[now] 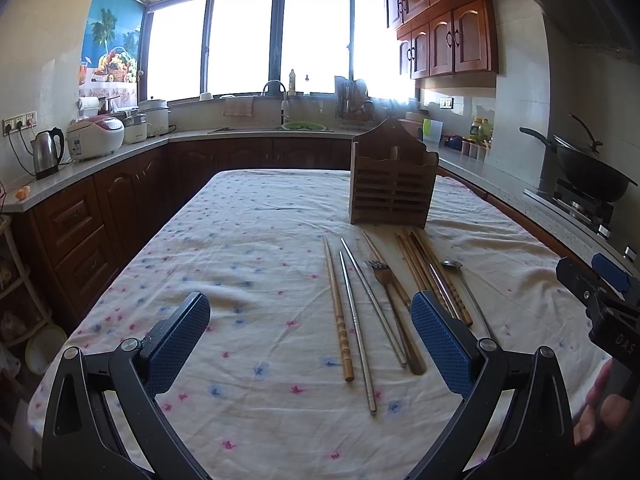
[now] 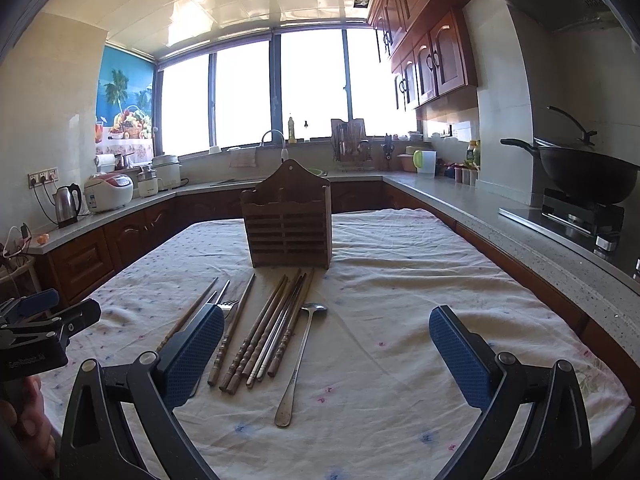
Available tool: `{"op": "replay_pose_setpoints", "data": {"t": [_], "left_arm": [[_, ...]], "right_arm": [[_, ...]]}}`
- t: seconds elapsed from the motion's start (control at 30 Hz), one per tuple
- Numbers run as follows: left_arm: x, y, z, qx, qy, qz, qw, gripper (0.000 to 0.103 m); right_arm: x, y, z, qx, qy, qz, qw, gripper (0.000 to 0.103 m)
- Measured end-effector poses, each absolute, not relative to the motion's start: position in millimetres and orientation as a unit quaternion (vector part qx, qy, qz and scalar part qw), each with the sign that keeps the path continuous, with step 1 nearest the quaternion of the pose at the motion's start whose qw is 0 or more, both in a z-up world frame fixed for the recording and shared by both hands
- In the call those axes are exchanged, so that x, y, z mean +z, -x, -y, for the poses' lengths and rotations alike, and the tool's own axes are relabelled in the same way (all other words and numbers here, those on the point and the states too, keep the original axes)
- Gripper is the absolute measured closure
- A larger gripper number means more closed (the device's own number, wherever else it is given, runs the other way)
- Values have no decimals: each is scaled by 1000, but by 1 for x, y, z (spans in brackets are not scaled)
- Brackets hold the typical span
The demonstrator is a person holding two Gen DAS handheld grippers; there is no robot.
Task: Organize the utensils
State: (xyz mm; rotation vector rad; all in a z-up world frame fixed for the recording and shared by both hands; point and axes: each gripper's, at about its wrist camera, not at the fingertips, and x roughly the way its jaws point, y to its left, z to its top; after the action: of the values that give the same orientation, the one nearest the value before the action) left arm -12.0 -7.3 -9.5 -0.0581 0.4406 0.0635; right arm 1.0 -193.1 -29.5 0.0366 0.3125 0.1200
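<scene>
Your left claw point(image 1: 310, 334) hangs spread wide above the surface point(image 1: 240, 240), gripping nothing, and your right claw point(image 2: 326, 350) is just as released, its blue pads well apart. The surface wears a white cloth sprinkled with small pink and blue flowers. On it the utensils lie in a loose row: a wooden chopstick point(image 1: 338, 308), two metal chopsticks point(image 1: 358, 328), a fork point(image 1: 394, 312), a bundle of wooden chopsticks point(image 2: 268, 328) and a spoon point(image 2: 300, 360), all pointing toward the wooden holder point(image 2: 289, 220), which stands upright just behind their tips. Around you runs a kitchen: dark wood cabinets under a pale counter, a kettle point(image 1: 47, 152) and rice cooker point(image 1: 95, 136) at left, a wok point(image 2: 580, 172) on the stove at right, and a bright wide window point(image 1: 280, 40) over the sink
</scene>
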Motion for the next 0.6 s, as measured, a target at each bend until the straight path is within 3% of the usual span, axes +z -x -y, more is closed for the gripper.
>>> {"op": "replay_pose_setpoints", "data": {"t": [0.6], "left_arm": [[-11,12,5,30,30,-219,975,0]], "right_arm": [[-28,0,192,65,-27,-151,986,0]]}}
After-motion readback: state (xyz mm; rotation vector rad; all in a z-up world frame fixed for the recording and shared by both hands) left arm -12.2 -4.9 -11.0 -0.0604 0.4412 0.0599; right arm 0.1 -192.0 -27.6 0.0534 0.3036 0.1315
